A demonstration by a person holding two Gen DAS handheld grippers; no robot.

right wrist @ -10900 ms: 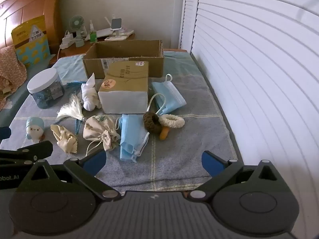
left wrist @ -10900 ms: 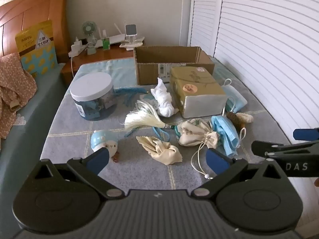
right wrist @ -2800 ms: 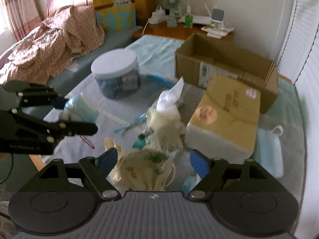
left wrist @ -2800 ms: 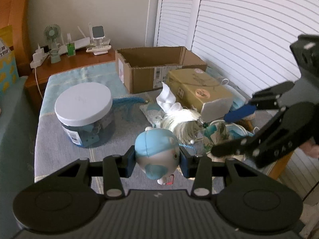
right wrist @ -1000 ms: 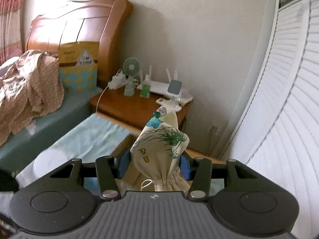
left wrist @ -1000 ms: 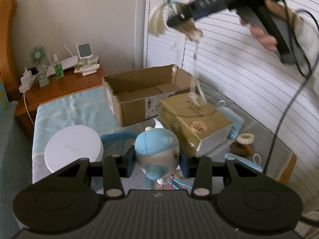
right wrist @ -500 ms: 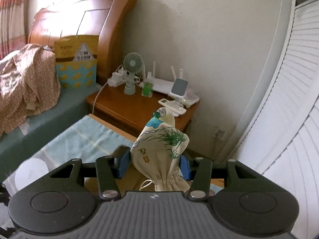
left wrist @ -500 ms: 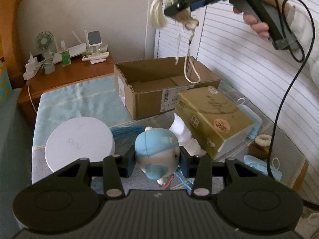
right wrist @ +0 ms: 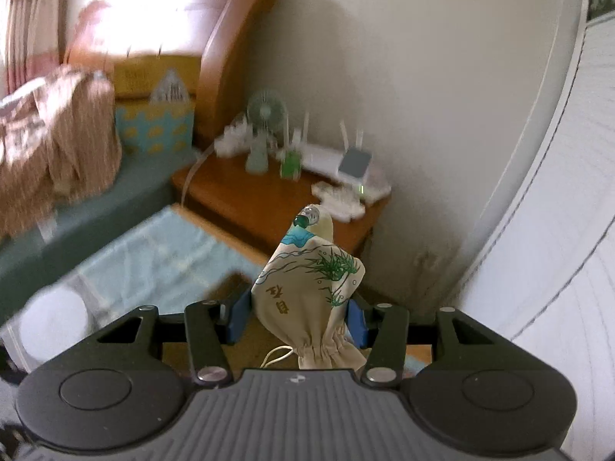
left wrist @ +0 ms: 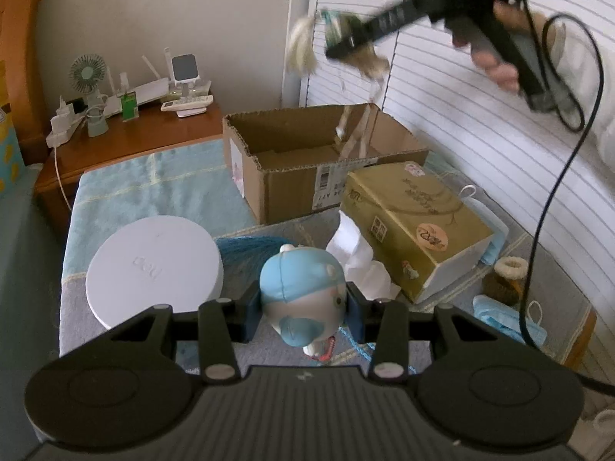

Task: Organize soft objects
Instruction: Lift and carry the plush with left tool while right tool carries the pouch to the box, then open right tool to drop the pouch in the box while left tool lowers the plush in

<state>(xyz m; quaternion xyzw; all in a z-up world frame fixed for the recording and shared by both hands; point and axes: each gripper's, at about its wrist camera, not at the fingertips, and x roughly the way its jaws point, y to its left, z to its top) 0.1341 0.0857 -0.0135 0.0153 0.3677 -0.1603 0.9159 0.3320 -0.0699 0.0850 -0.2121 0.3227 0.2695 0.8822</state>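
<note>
My left gripper [left wrist: 303, 307] is shut on a small blue-capped plush doll [left wrist: 303, 292] and holds it above the blanket, in front of the open cardboard box [left wrist: 307, 165]. My right gripper [right wrist: 300, 317] is shut on a cream drawstring pouch [right wrist: 311, 288] with green print. In the left wrist view the right gripper [left wrist: 346, 38] is high above the box, blurred, with a cream tassel [left wrist: 301, 52] and cords hanging from the pouch toward the box.
A white-lidded jar [left wrist: 153, 269], a blue tassel [left wrist: 246, 247], a white cloth [left wrist: 357, 257], a gold tissue pack [left wrist: 415, 226], blue masks [left wrist: 503, 319] and scrunchies [left wrist: 507, 276] lie on the blanket. A wooden nightstand [left wrist: 127, 142] with a fan stands behind.
My right gripper has swung with the pouch and now hangs over the cardboard box, its view blurred. My left gripper still holds the doll and has shifted slightly.
</note>
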